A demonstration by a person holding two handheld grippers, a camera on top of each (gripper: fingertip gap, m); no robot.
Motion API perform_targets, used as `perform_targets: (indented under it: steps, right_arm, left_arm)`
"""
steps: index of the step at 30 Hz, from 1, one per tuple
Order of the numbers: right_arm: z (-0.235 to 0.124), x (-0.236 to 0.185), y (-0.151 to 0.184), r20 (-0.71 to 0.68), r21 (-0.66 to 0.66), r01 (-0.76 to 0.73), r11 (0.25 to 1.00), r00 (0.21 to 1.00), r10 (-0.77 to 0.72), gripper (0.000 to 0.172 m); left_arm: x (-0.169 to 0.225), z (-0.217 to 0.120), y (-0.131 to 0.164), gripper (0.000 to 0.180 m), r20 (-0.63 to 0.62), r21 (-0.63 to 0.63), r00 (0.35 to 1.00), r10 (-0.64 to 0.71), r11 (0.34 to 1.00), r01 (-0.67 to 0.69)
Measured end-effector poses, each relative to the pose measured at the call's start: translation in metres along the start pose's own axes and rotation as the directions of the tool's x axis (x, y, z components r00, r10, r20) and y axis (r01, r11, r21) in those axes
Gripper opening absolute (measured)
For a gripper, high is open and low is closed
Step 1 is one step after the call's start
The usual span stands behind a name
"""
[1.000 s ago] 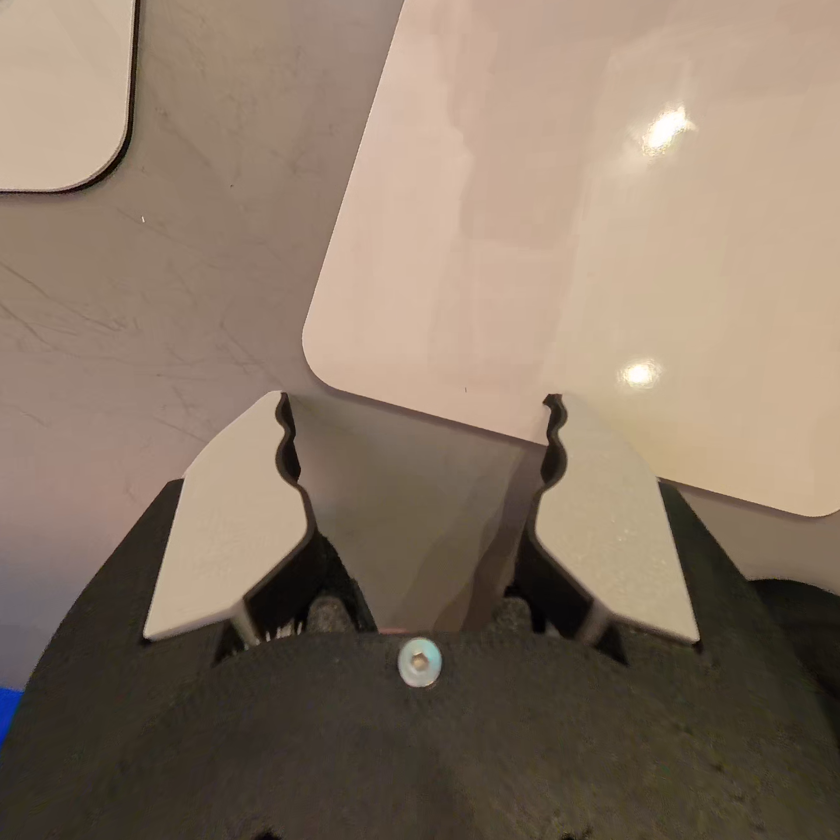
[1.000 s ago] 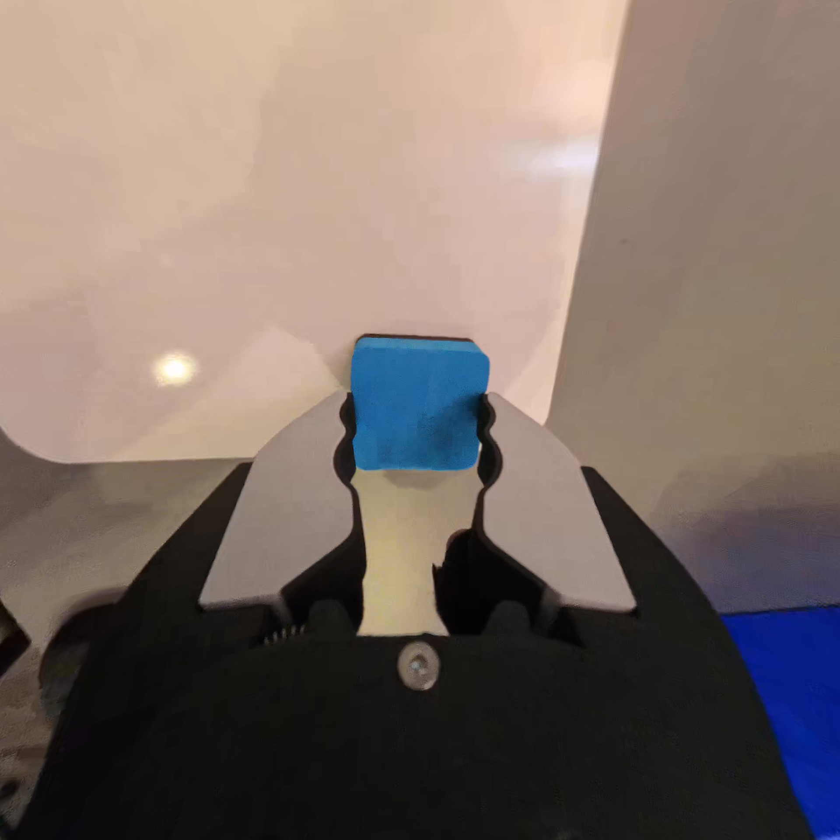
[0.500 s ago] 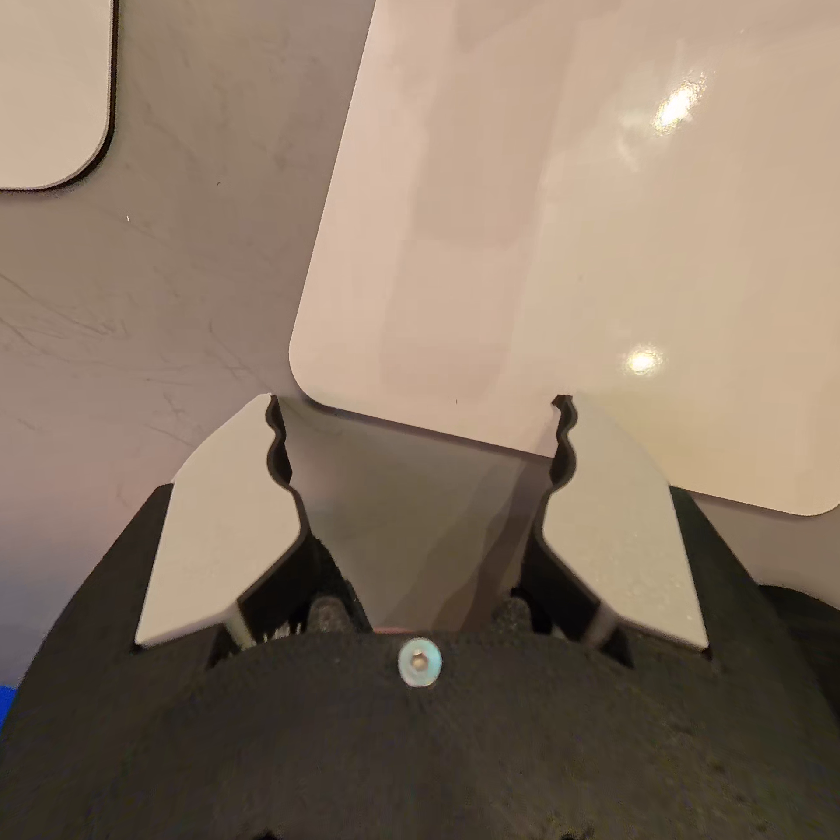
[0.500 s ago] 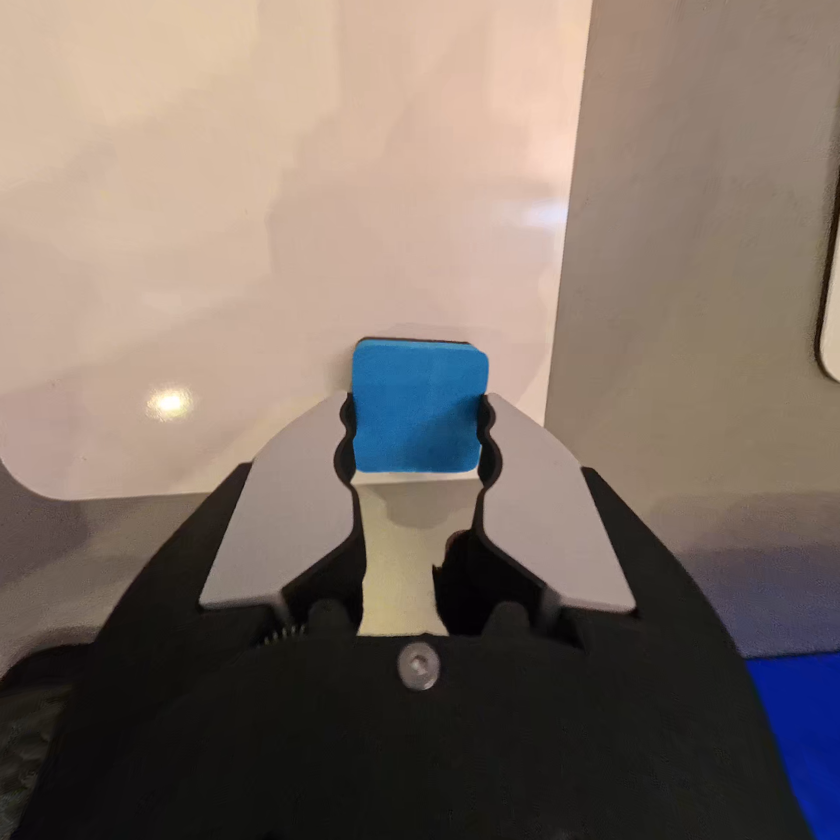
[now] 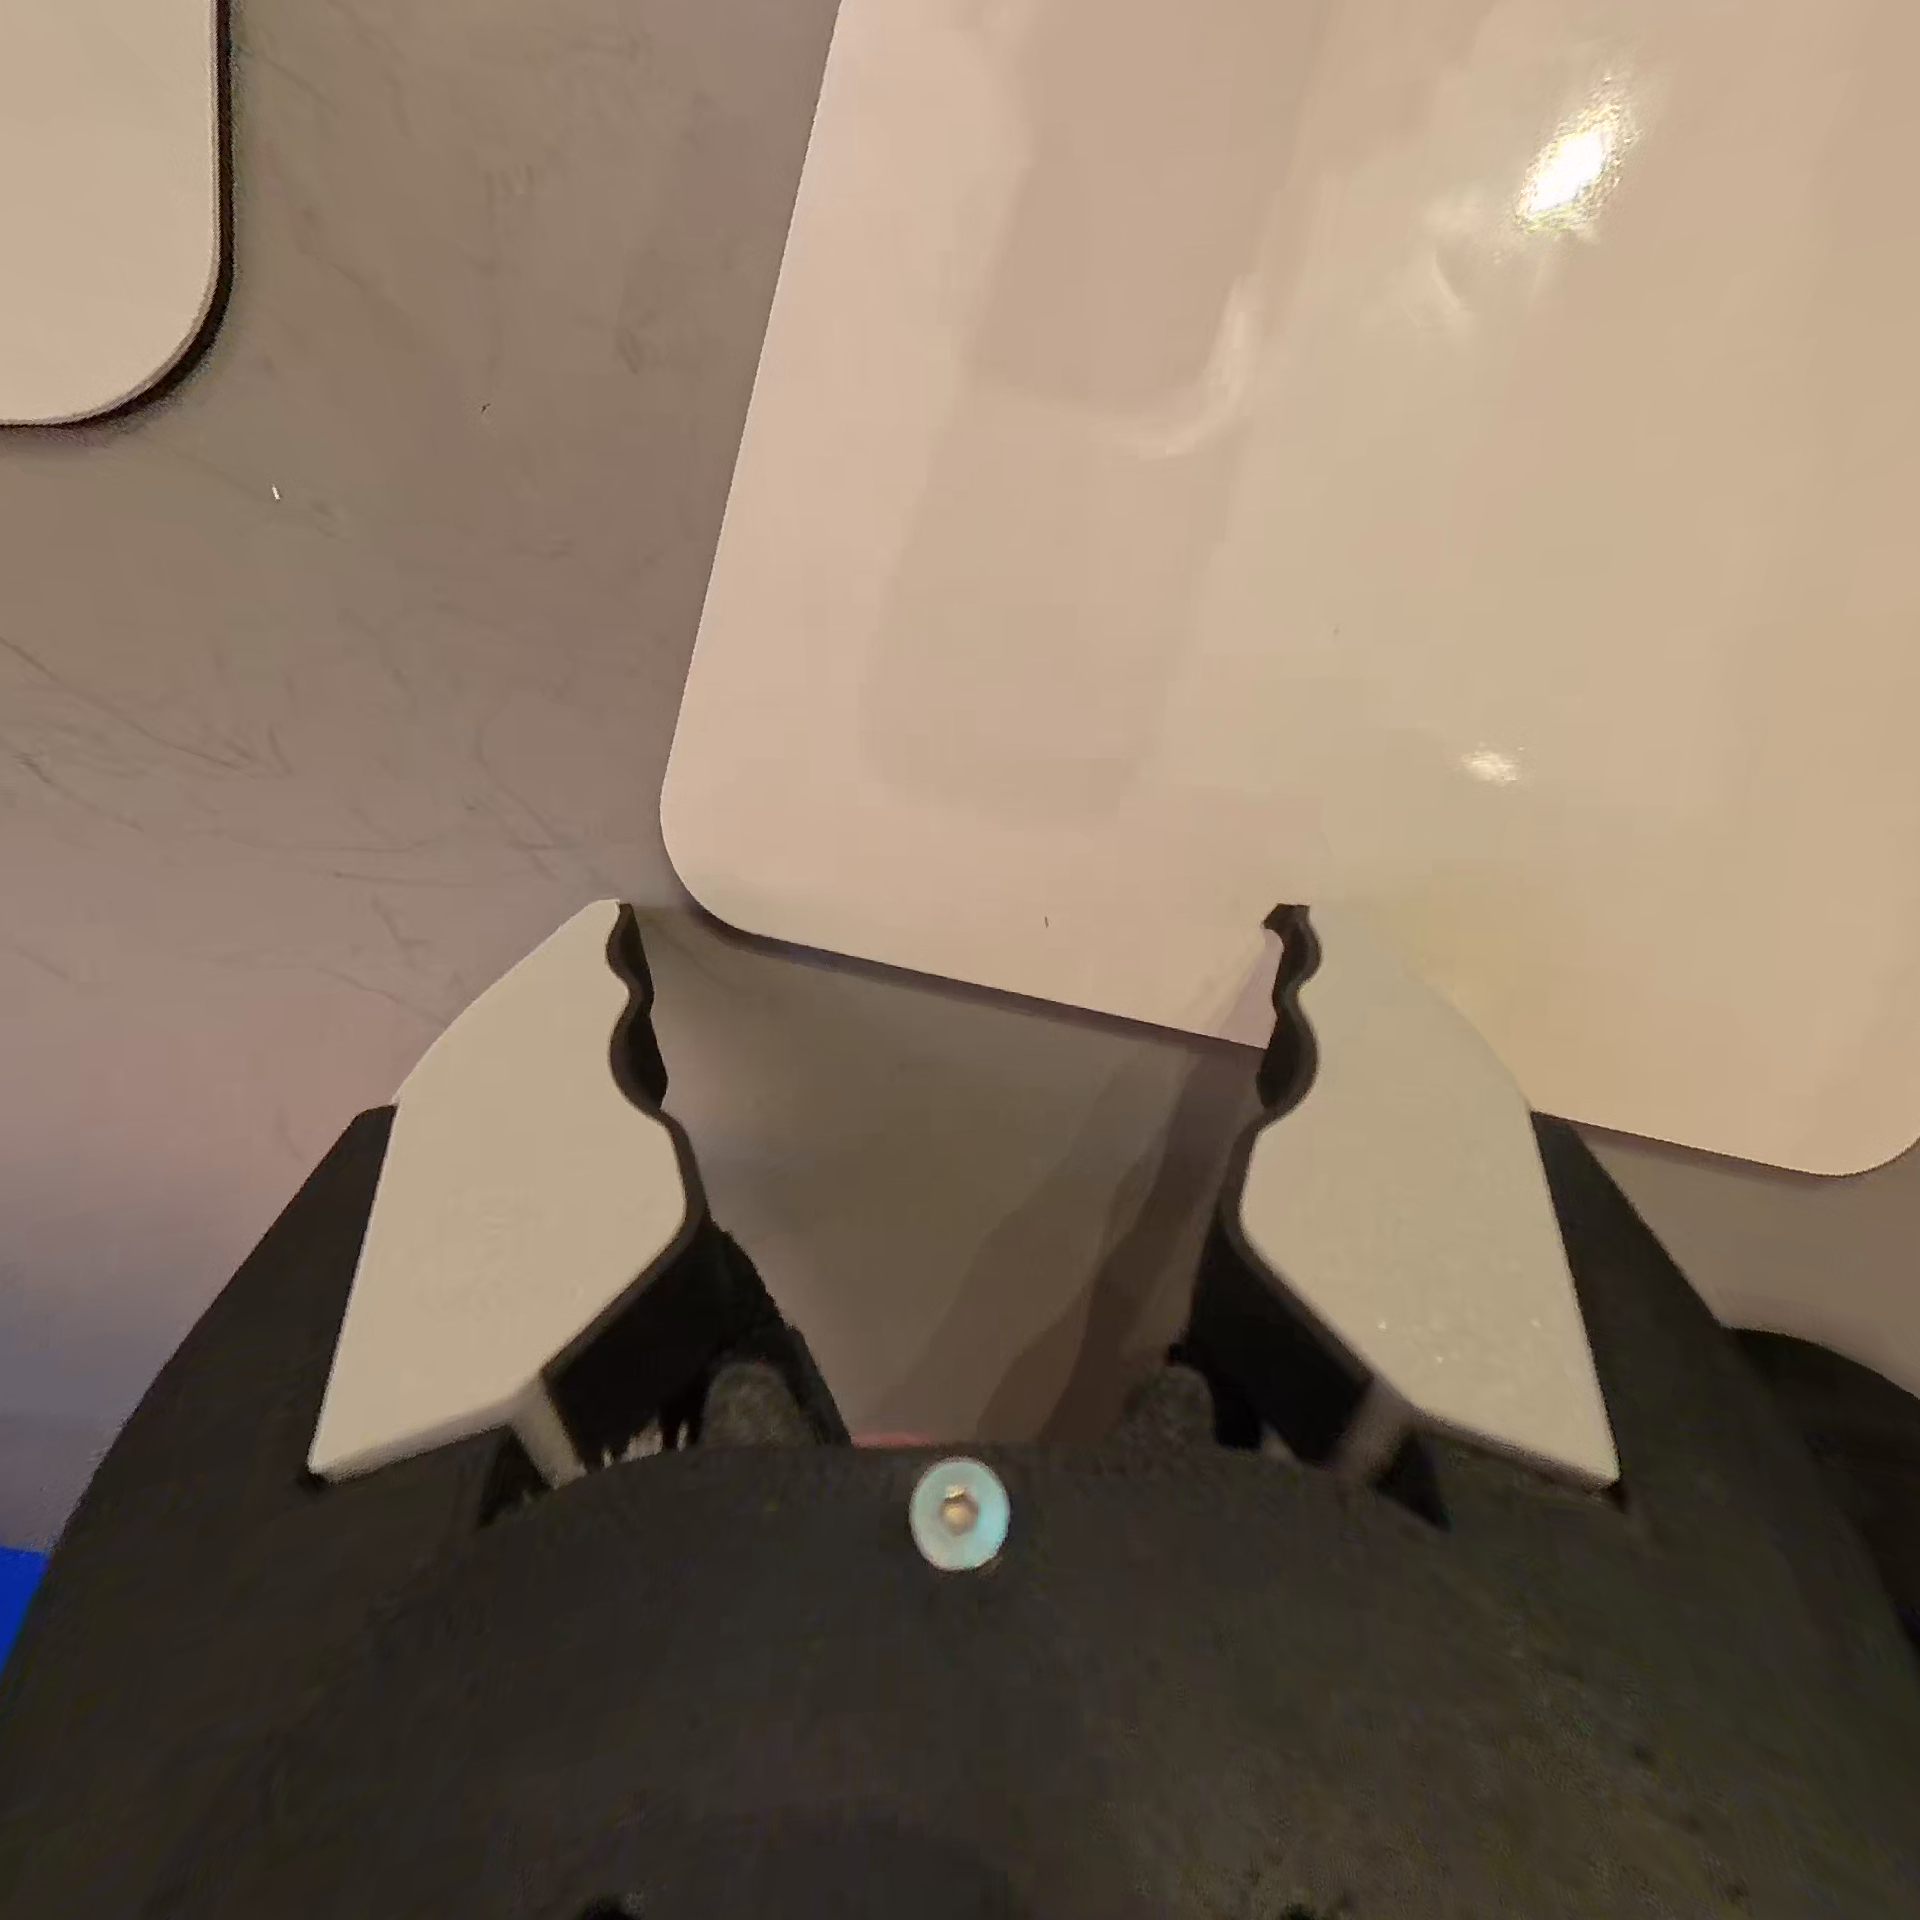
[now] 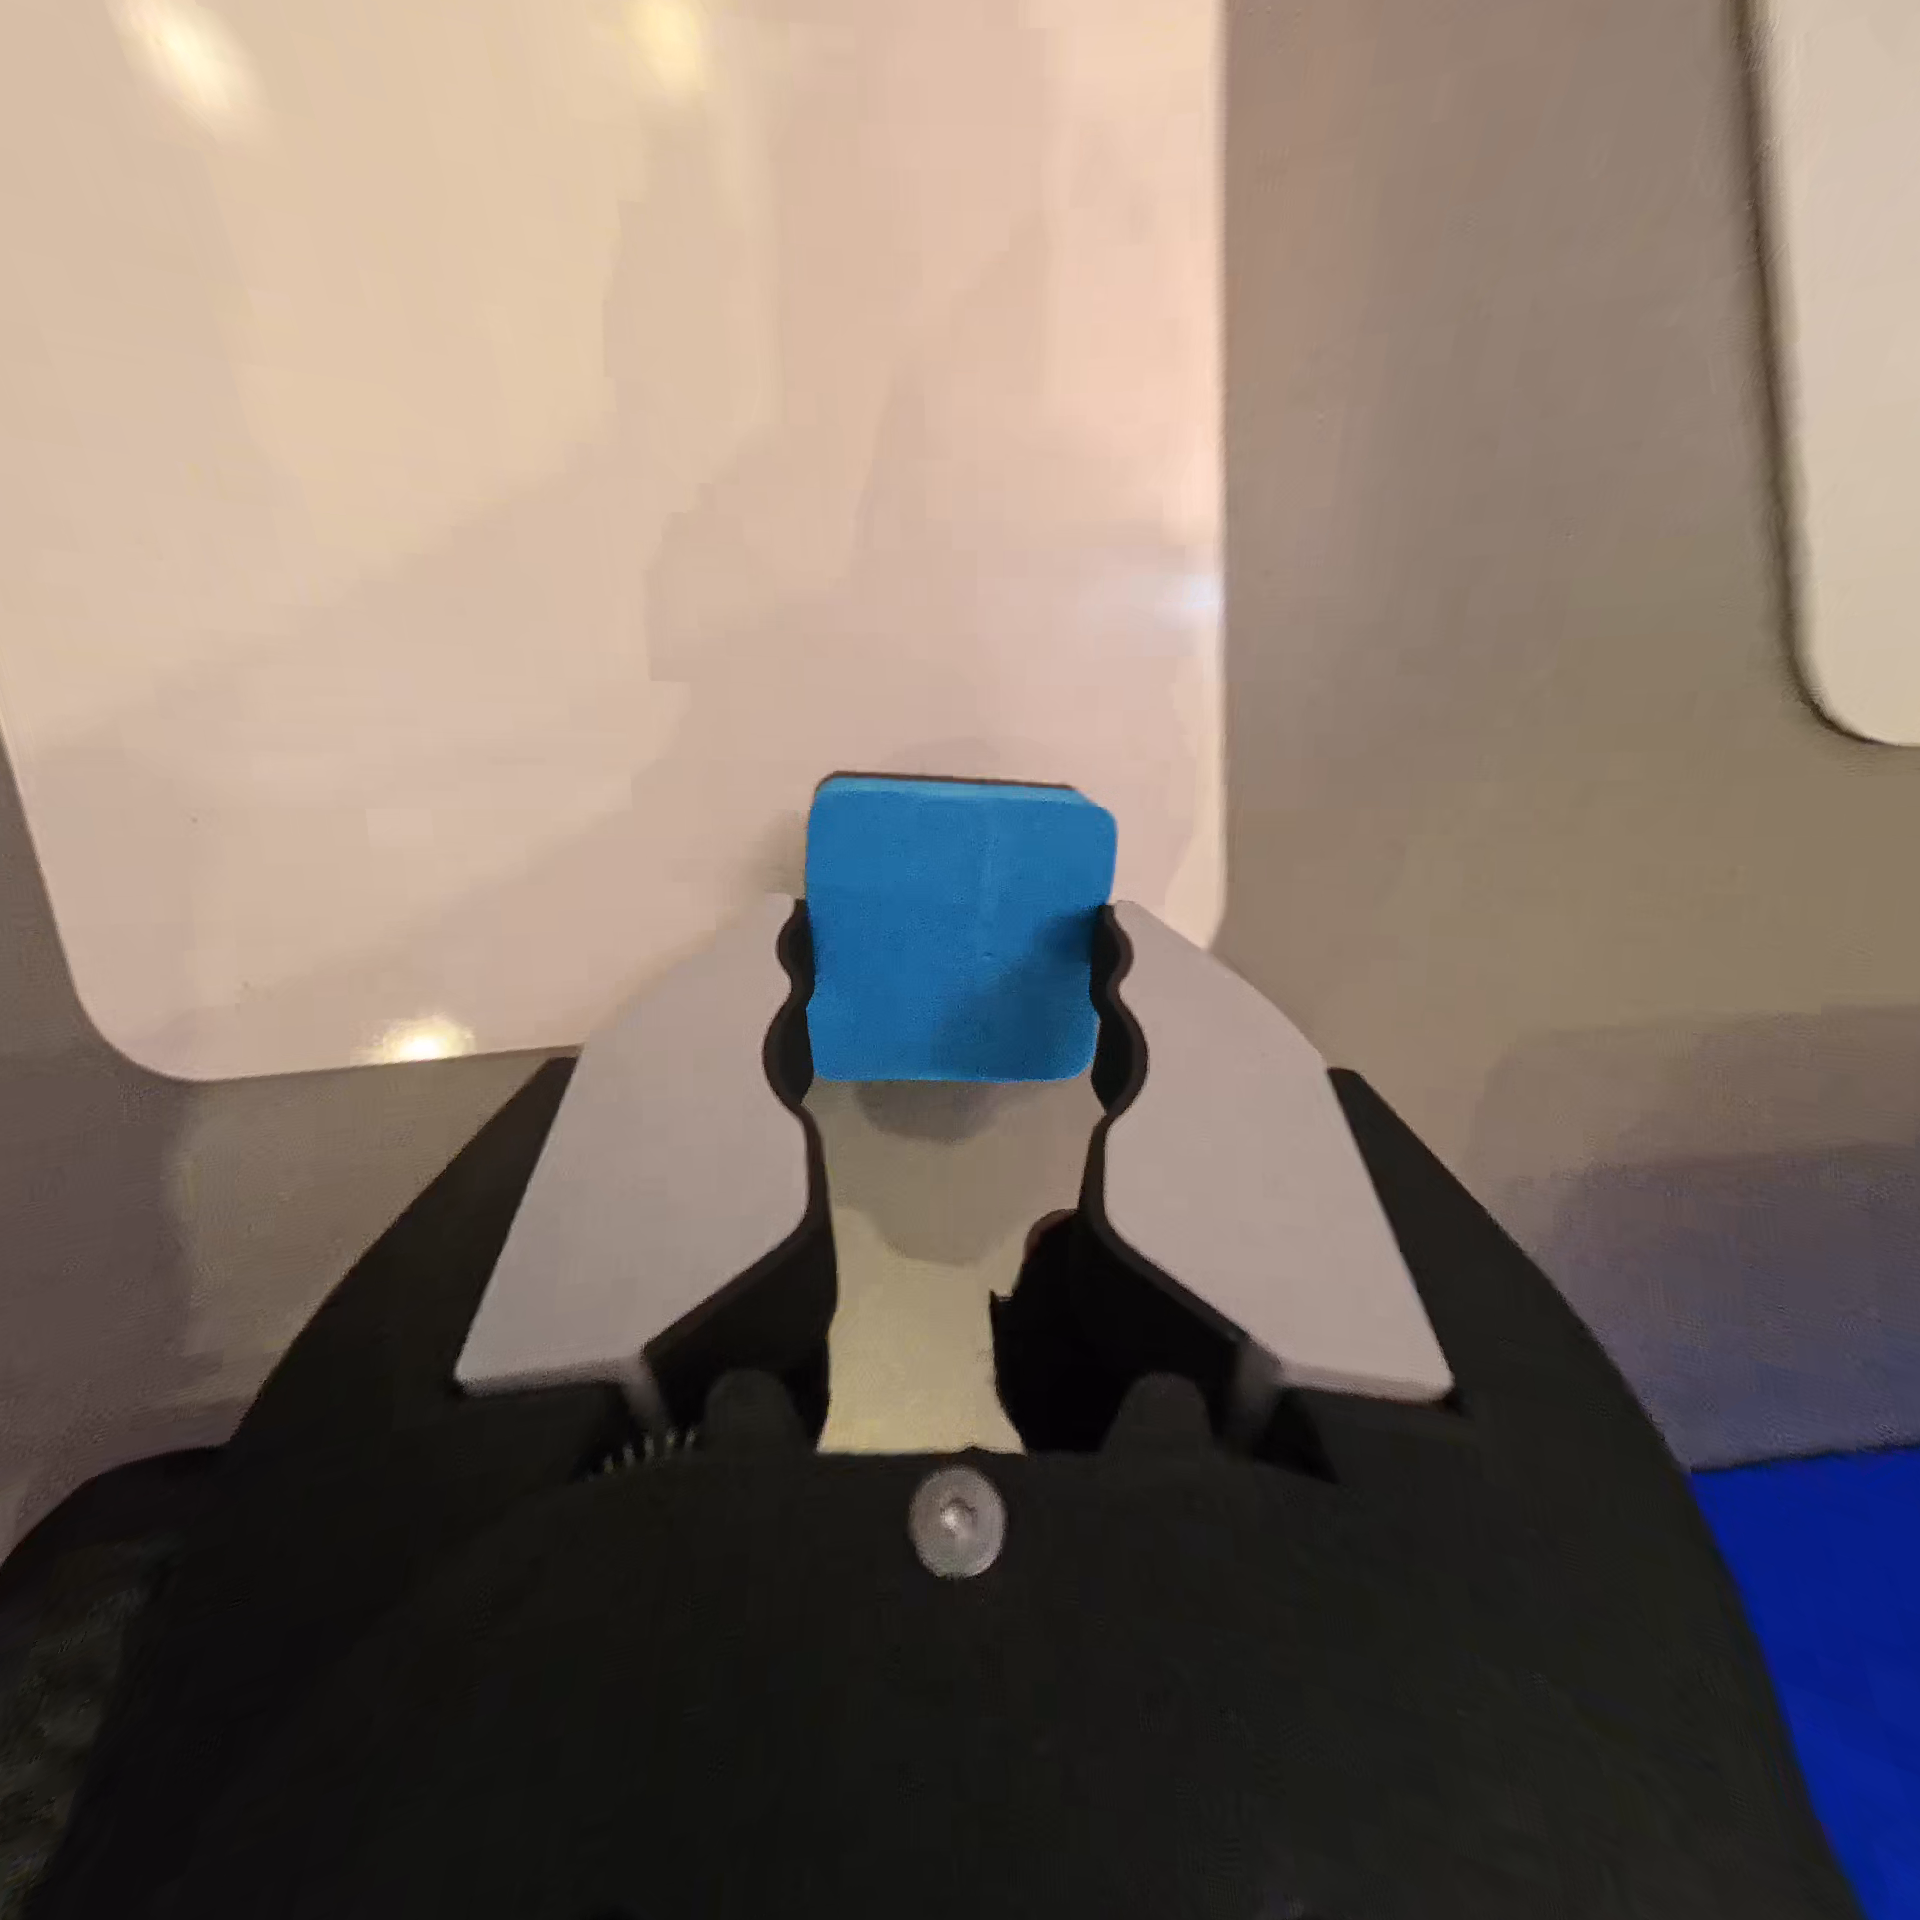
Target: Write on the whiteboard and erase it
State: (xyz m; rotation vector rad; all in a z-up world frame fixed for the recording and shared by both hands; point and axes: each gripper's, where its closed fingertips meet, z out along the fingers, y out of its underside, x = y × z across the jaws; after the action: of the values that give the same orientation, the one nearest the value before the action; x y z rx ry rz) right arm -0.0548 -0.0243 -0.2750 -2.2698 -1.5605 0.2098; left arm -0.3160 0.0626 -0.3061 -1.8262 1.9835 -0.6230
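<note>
A white whiteboard [image 5: 1299, 571] lies flat on the grey table; its surface looks blank. My left gripper [image 5: 956, 914] is wide open and empty, at the board's near left corner, with nothing between its fingers. In the right wrist view my right gripper [image 6: 951, 914] is shut on a blue eraser block [image 6: 956, 935] with a dark underside; both pads press its sides. It holds the eraser over the whiteboard [image 6: 571, 520] near the board's right edge.
The grey table [image 5: 364, 675] shows left of the board. A second white board [image 5: 94, 187] lies at the far left, and another white board [image 6: 1860, 364] shows at the right edge of the right wrist view. A blue surface [image 6: 1829, 1662] lies at the lower right. There is about 30 cm between the tips of the two grippers.
The left gripper's fingers opened a little wider and it drifted right along the board's near edge. The right gripper carried the eraser towards the board's right edge, still gripped.
</note>
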Motion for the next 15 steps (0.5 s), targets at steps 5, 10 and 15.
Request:
perform_targets:
  steps: [5,10,15]
  right_arm:
    - [-0.032,0.038,0.027,-0.144,-0.031,-0.018,0.999,0.990,0.013,0.053]
    - [-0.037,0.054,0.050,-0.150,-0.123,0.003,0.992,0.988,-0.022,0.053]
    - [-0.021,0.011,0.038,-0.001,-0.073,0.070,0.995,0.998,-0.070,0.053]
  left_arm:
    - [0.000,0.001,-0.001,0.114,-0.004,-0.028,1.000,0.004,1.000,-0.005]
    - [0.000,0.001,-0.001,0.115,0.006,-0.039,1.000,-0.010,0.999,0.010]
    - [0.000,0.002,-0.002,0.116,0.019,-0.027,0.999,-0.029,0.999,0.029]
